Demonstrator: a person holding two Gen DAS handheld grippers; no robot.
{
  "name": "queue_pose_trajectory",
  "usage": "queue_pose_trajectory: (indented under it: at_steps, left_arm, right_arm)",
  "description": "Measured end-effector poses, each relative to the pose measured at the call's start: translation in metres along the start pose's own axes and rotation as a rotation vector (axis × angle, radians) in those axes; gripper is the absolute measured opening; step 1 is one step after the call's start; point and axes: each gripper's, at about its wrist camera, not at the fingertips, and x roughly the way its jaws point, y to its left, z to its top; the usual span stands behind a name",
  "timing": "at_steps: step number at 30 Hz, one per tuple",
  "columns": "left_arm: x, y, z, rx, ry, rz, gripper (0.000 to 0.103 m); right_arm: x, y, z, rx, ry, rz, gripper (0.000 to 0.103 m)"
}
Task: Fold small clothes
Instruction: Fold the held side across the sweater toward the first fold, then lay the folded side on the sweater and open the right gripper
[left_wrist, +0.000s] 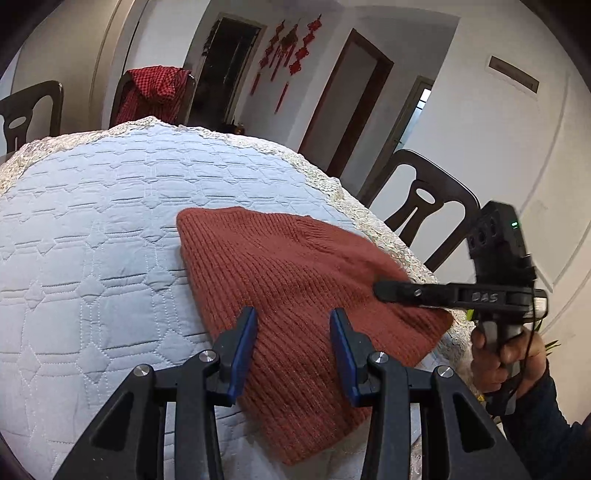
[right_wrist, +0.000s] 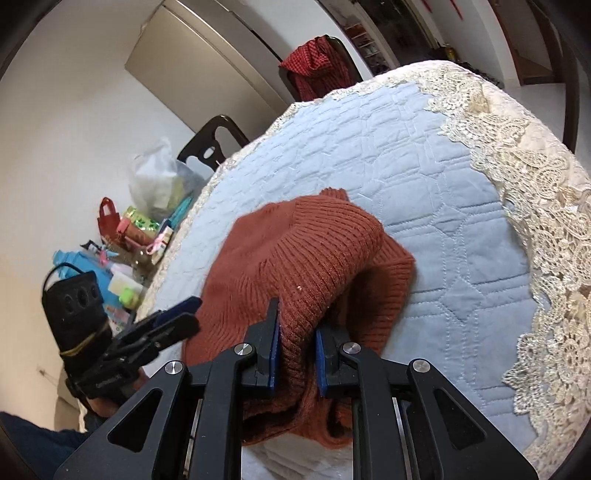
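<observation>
A rust-red knit garment (left_wrist: 295, 280) lies on a light blue quilted table cover (left_wrist: 103, 229). My left gripper (left_wrist: 293, 317) is open just above the garment's near part, its blue pads apart and empty. My right gripper (right_wrist: 297, 339) is shut on a bunched fold of the same garment (right_wrist: 317, 258) and lifts that fold off the cover (right_wrist: 443, 206). In the left wrist view the right gripper (left_wrist: 384, 290) reaches in from the right over the garment's edge. In the right wrist view the left gripper (right_wrist: 177, 314) sits at the left beside the garment.
Lace trim (right_wrist: 546, 236) edges the cover. Dark chairs (left_wrist: 424, 206) stand around the table, one draped with a red checked cloth (left_wrist: 155, 92). Bags and clutter (right_wrist: 140, 229) sit beyond the table's left side.
</observation>
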Motion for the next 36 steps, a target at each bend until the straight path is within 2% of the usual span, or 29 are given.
queue_pose_trajectory:
  at_steps: [4,9,13,16,18,21,22,24,26,30,32,36]
  left_arm:
    - [-0.002,-0.004,0.001,0.022,0.000,0.014,0.043]
    - [-0.017,0.000,0.002,0.004,-0.020,0.021,0.043]
    - [-0.025,0.002,-0.001,0.013,-0.031,0.039,0.043]
    - [-0.026,-0.002,-0.005,0.031,-0.026,0.033,0.040]
    - [-0.022,-0.007,-0.007,0.049,-0.015,0.025,0.040]
    - [-0.015,-0.012,-0.015,0.073,0.000,0.029,0.040]
    - [-0.013,-0.012,-0.017,0.074,0.006,0.029,0.040]
    - [-0.010,-0.009,-0.023,0.064,0.017,0.028,0.040]
    - [-0.010,-0.009,-0.024,0.064,0.011,0.034,0.040]
    - [-0.011,-0.011,-0.017,0.056,0.018,0.053,0.040]
    - [-0.013,-0.010,-0.008,0.047,0.013,0.064,0.040]
    - [-0.003,-0.010,0.011,0.044,0.007,0.158,0.040]
  right_arm:
    - [-0.001,-0.012,-0.003,0.040,-0.014,0.036,0.016]
    - [-0.011,-0.008,-0.003,0.033,-0.020,0.005,0.020]
    - [-0.043,0.010,-0.004,-0.042,-0.104,-0.073,0.020]
    - [-0.057,0.040,-0.011,-0.158,-0.139,-0.038,0.020]
    - [-0.051,0.053,-0.019,-0.210,-0.111,-0.038,0.020]
    - [-0.023,0.045,-0.034,-0.216,-0.009,-0.123,0.019]
    - [-0.018,0.035,-0.039,-0.202,0.004,-0.164,0.002]
    - [-0.025,0.019,-0.044,-0.142,-0.036,-0.107,0.002]
    - [-0.028,0.013,-0.045,-0.104,-0.051,-0.087,0.002]
    - [-0.025,0.028,-0.042,-0.135,-0.056,-0.125,0.004]
    - [-0.029,0.037,-0.035,-0.150,-0.092,-0.122,0.006]
    - [-0.030,0.044,-0.018,-0.162,-0.161,-0.137,0.006]
